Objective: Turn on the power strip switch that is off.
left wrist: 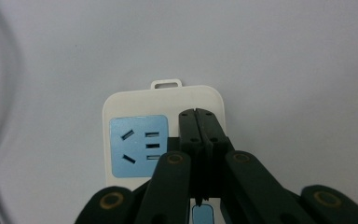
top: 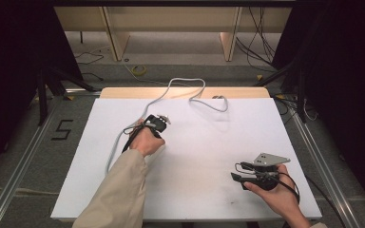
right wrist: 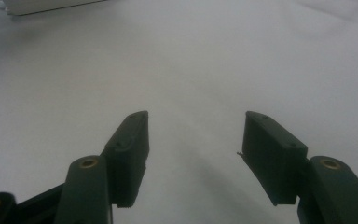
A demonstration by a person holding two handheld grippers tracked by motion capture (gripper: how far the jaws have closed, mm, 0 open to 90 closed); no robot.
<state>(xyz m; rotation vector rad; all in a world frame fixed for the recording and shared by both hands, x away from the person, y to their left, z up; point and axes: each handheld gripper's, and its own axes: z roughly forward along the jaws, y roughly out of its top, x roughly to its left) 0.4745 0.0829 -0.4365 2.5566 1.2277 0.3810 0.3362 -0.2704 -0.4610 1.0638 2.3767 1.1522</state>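
Observation:
A white power strip [left wrist: 135,105] with a light blue socket face [left wrist: 139,145] lies flat on the white table [top: 195,142]. It has a small hanging loop at its far end. My left gripper [left wrist: 196,113] points down over it, jaws shut against each other, with nothing visible between them. In the high view the left gripper [top: 153,124] and the hand cover the strip. A grey cable [top: 185,81] loops from there toward the table's back edge. My right gripper [right wrist: 193,135] is open and empty, held low over the table; in the high view this right gripper [top: 236,180] is at the front right.
A white edge [right wrist: 42,5], probably the strip, lies far off in the right gripper view. Behind the table stand wooden furniture legs [top: 119,45], with loose cables [top: 138,70] on the floor. Metal rails [top: 313,156] flank the table, and a "5" mark [top: 62,129] is on the left floor.

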